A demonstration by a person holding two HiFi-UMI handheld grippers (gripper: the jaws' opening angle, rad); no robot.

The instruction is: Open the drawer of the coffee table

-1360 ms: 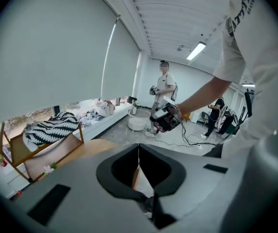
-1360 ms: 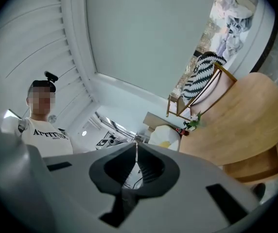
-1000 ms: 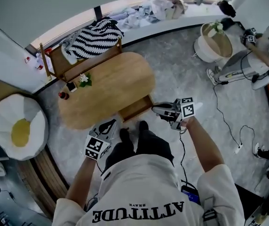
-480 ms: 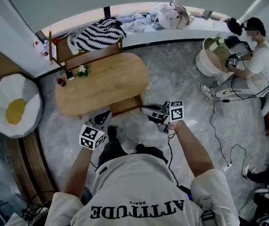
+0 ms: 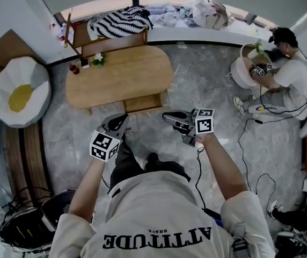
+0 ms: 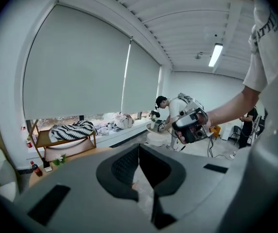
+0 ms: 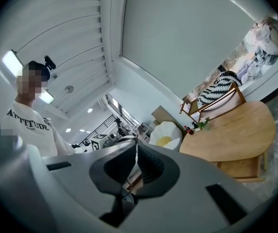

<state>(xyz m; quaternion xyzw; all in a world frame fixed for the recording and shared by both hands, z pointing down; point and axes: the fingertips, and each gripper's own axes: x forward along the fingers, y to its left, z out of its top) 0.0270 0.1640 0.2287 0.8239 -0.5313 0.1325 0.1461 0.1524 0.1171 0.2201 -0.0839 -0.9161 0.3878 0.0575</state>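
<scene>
Drawer (image 5: 143, 102): flat pale-wood box, sticking out of near long side of oval wooden counter (image 5: 121, 77); I can't make out inside. My left claw (image 5: 121, 118) and right claw (image 5: 166, 115), grey plastic, both closed on nothing, near drawer front but apart from it. Speckled stone floor (image 5: 207, 79) beneath.

There is one wooden coffee table (image 5: 118, 77) with one drawer (image 5: 143, 102). There are two grippers: a left gripper (image 5: 120, 120) and a right gripper (image 5: 167, 116). There is one egg cushion (image 5: 20, 90), one stripy blanket (image 5: 120, 23), one bottle (image 5: 73, 69) and one plant (image 5: 97, 59). There are two people: a person holding the grippers (image 5: 159, 214) and a sitting person (image 5: 285, 74).
</scene>
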